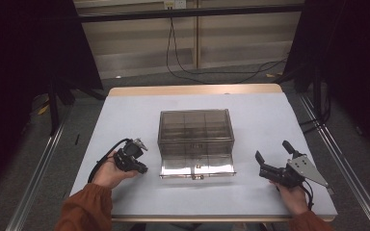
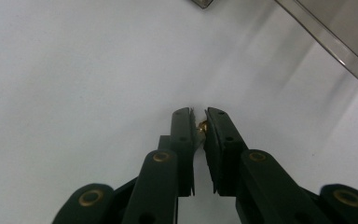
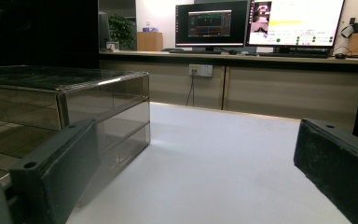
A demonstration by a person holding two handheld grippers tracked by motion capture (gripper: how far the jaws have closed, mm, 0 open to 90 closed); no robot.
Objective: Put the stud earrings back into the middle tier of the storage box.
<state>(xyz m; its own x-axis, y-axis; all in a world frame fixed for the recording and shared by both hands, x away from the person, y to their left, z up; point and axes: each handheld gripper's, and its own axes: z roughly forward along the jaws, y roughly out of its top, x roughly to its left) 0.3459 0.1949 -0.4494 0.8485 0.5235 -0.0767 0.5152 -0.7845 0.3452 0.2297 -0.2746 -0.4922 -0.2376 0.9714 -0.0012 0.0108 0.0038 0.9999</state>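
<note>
So the left gripper point(image 2: 199, 116) pinches a tiny brass bit point(image 2: 203, 126) near the box point(image 1: 195, 143)'s front edge; the right gripper point(image 1: 272, 161) sits wide open over bare table point(image 1: 270, 120).

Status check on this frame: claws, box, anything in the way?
Left claw nearly shut on small brass piece. Right claw open, empty. Smoky clear box mid-table, untouched. Nothing in the way.
</note>
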